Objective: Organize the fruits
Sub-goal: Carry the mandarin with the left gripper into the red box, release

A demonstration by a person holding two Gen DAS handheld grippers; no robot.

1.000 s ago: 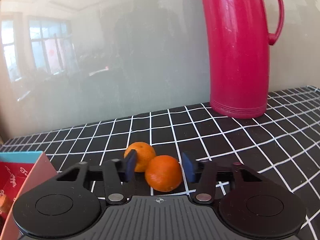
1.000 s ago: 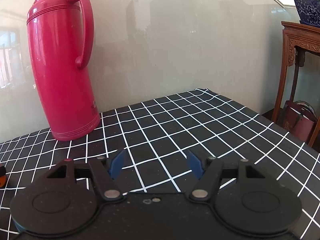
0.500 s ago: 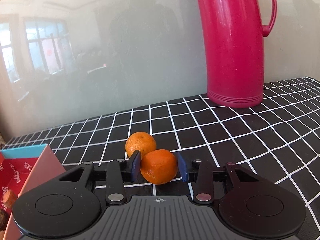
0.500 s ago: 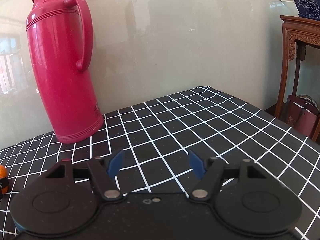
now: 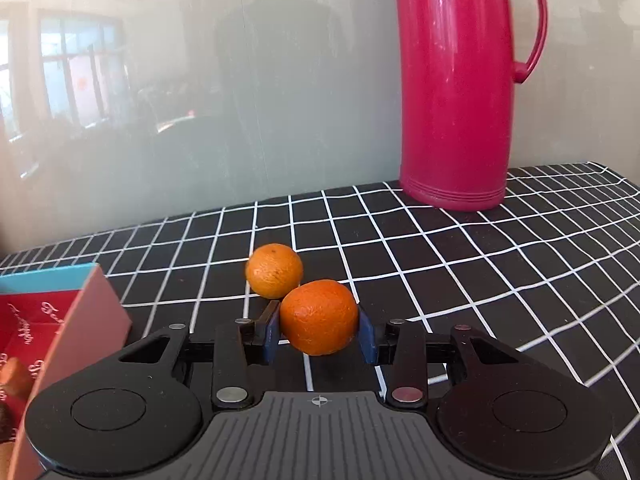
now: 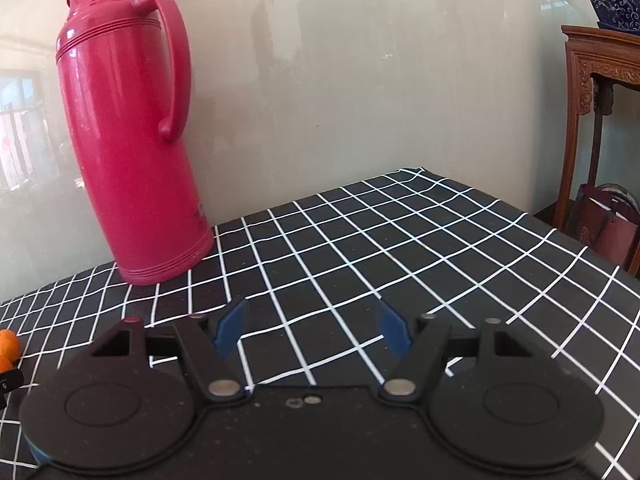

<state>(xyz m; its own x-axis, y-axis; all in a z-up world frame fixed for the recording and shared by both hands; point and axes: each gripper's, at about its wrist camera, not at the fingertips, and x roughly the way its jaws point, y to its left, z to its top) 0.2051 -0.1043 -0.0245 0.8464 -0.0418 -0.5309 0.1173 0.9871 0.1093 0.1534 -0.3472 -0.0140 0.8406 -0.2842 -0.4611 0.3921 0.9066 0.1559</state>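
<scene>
My left gripper is shut on a deep orange tangerine, both blue pads pressed against its sides, and it is raised slightly off the cloth. A paler tangerine rests on the black checked tablecloth just behind it, to the left. A red gift box with a blue rim stands open at the left edge, with brownish items inside. My right gripper hovers open over bare cloth with nothing between its fingers. At the far left edge of the right wrist view, both tangerines show partly.
A tall red thermos jug stands at the back by the glossy wall, also seen as the thermos in the right wrist view. A carved wooden stand with a dark red bag under it sits beyond the table's right edge.
The left gripper's jaws closed onto the nearer tangerine and drew it back and slightly up, away from the paler one. The right gripper stayed in place.
</scene>
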